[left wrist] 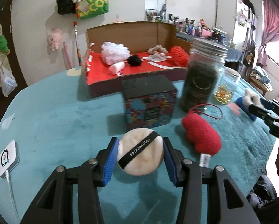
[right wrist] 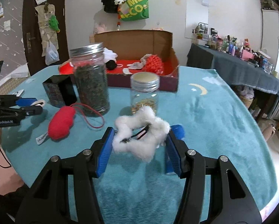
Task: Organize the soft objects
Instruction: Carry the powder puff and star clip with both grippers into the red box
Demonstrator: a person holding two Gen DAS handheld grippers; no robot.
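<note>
My left gripper (left wrist: 140, 145) is shut on a round cream powder puff (left wrist: 139, 160) with a black band, held just above the teal tablecloth (left wrist: 55, 121). My right gripper (right wrist: 143, 130) is shut on a white fluffy star-shaped hair clip (right wrist: 137, 145), lifted off the cloth. A red knitted heart (left wrist: 201, 136) (right wrist: 60, 125) with a red cord lies between the two grippers. At the back stands a cardboard box with a red floor (left wrist: 102, 74) (right wrist: 120, 71); several soft items lie in it. Each gripper also shows at the edge of the other's view.
A tall jar of dark leaves (left wrist: 202, 74) (right wrist: 91, 82), a small jar with yellow pieces (left wrist: 226, 87) (right wrist: 145, 95) and a colourful cube box (left wrist: 148, 102) stand between the grippers and the cardboard box. A white device with a cable (left wrist: 8, 157) sits near the table's left edge.
</note>
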